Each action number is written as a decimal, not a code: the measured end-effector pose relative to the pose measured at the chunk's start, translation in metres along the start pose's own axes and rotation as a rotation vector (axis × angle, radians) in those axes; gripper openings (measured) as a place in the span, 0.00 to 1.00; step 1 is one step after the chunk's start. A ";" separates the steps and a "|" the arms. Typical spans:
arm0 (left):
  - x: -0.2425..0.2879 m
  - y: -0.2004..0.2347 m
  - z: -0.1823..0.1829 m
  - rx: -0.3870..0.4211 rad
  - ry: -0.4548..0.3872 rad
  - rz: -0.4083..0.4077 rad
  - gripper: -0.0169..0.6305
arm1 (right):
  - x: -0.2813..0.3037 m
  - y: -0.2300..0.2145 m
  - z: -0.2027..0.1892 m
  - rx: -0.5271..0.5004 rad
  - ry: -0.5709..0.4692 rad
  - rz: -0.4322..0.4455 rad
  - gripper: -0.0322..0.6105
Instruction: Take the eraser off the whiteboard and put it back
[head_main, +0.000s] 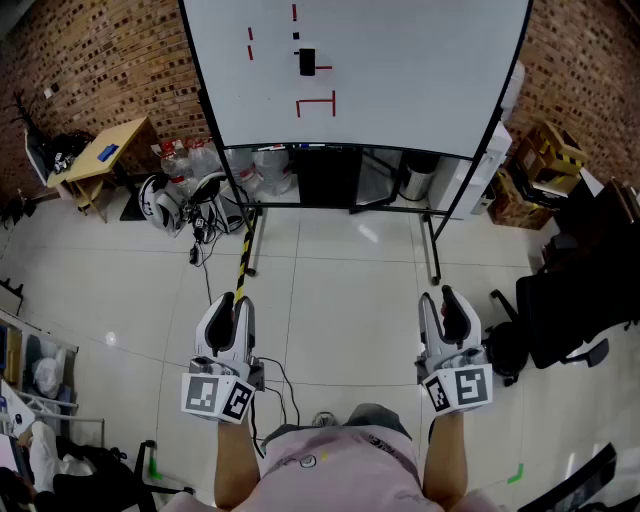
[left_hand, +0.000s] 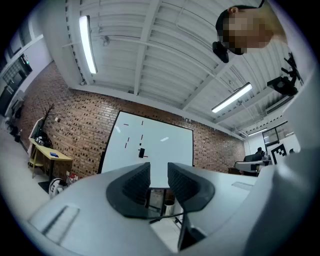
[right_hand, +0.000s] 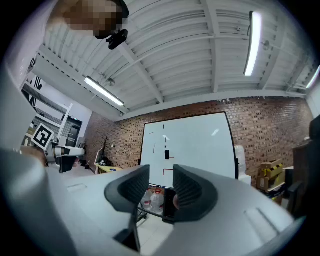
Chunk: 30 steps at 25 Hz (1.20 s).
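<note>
The black eraser (head_main: 307, 61) sticks upright to the whiteboard (head_main: 420, 80) among short red marks, far ahead of both grippers. It also shows small in the left gripper view, eraser (left_hand: 141, 152), and in the right gripper view, eraser (right_hand: 167, 154). My left gripper (head_main: 232, 308) is held low at the left, jaws shut and holding nothing; from its own camera, the left gripper (left_hand: 158, 172) points at the board. My right gripper (head_main: 450, 305) is level with it at the right. Its jaws stand slightly apart with nothing between them, as seen at the right gripper (right_hand: 161, 175).
The board stands on a black frame with legs (head_main: 432, 250) on the white tiled floor. Water bottles (head_main: 270, 165) and a bin (head_main: 418, 180) sit under it. A wooden table (head_main: 100, 155) and helmet (head_main: 160, 200) are at the left, boxes (head_main: 545, 160) and a black chair (head_main: 570, 300) at the right.
</note>
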<state>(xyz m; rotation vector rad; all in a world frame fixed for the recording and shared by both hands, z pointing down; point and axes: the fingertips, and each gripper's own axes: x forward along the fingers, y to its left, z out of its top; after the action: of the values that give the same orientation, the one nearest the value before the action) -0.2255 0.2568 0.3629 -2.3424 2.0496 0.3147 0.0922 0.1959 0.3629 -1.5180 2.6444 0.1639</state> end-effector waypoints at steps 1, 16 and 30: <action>0.004 0.000 -0.002 -0.004 -0.002 -0.001 0.18 | 0.004 -0.002 -0.002 -0.001 0.001 0.001 0.27; 0.100 -0.010 -0.022 -0.036 -0.036 0.042 0.18 | 0.092 -0.071 -0.023 0.005 -0.008 0.032 0.27; 0.173 0.043 -0.045 -0.038 0.037 -0.010 0.18 | 0.197 -0.059 -0.057 0.023 0.035 0.047 0.27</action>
<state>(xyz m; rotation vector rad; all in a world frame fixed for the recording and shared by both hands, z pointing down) -0.2408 0.0752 0.3844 -2.3971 2.0658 0.3149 0.0431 -0.0099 0.3914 -1.4667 2.7005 0.1105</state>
